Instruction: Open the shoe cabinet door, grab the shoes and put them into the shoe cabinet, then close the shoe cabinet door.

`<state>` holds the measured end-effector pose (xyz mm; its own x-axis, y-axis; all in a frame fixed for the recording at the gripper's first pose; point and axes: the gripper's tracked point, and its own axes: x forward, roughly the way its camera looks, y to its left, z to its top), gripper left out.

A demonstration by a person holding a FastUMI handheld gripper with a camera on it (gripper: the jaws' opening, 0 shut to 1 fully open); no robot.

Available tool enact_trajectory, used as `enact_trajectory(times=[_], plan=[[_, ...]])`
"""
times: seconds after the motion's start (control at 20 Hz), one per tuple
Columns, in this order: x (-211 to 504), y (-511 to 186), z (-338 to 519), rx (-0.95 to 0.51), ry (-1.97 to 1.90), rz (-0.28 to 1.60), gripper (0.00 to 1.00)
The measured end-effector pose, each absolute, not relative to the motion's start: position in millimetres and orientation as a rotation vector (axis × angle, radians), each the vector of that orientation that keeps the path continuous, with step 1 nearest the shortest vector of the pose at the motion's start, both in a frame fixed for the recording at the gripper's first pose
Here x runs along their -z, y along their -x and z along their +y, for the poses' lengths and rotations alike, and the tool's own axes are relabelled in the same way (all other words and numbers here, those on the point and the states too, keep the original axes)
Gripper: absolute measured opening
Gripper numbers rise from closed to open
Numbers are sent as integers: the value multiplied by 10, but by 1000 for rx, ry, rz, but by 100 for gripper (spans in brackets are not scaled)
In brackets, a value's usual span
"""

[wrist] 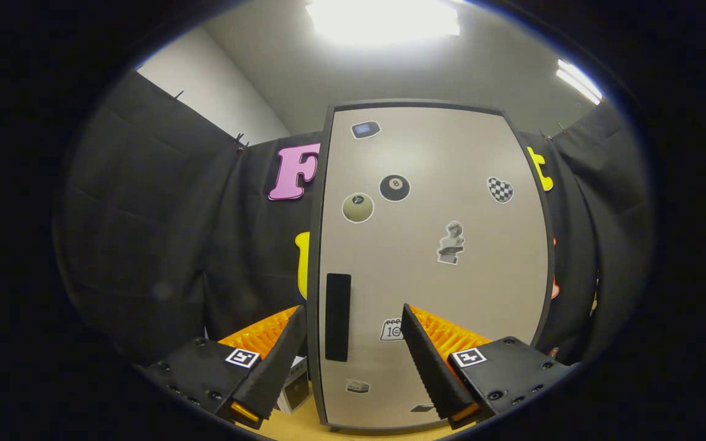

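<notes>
The shoe cabinet stands upright straight ahead, a tall beige door in a dark frame with several stickers on it. The door is shut. Its black vertical handle runs along the door's left edge. My gripper is open, its two fingers spread wide, and the handle lies between them, closer to the left finger. The fingertips are near the door, but I cannot tell whether they touch it. The right finger overlaps the lower door face.
A small white box sits on the wooden surface to the left of the cabinet's foot, behind the left finger. Black cloth walls close in on both sides and behind the cabinet.
</notes>
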<state>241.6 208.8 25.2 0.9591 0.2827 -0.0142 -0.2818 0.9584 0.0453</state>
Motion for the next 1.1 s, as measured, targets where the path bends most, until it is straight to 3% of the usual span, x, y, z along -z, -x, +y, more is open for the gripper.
enact_trajectory(times=[0.35, 0.7, 0.75, 0.95, 1.1], plan=[[28, -2744, 2315, -303, 19, 59, 97], [199, -3012, 2364, -270, -35, 127, 89], [215, -3026, 2379, -268, -38, 133, 76], [312, -3077, 2434, -265, -46, 165, 49], [343, -3086, 2444, -251, -40, 172, 40]])
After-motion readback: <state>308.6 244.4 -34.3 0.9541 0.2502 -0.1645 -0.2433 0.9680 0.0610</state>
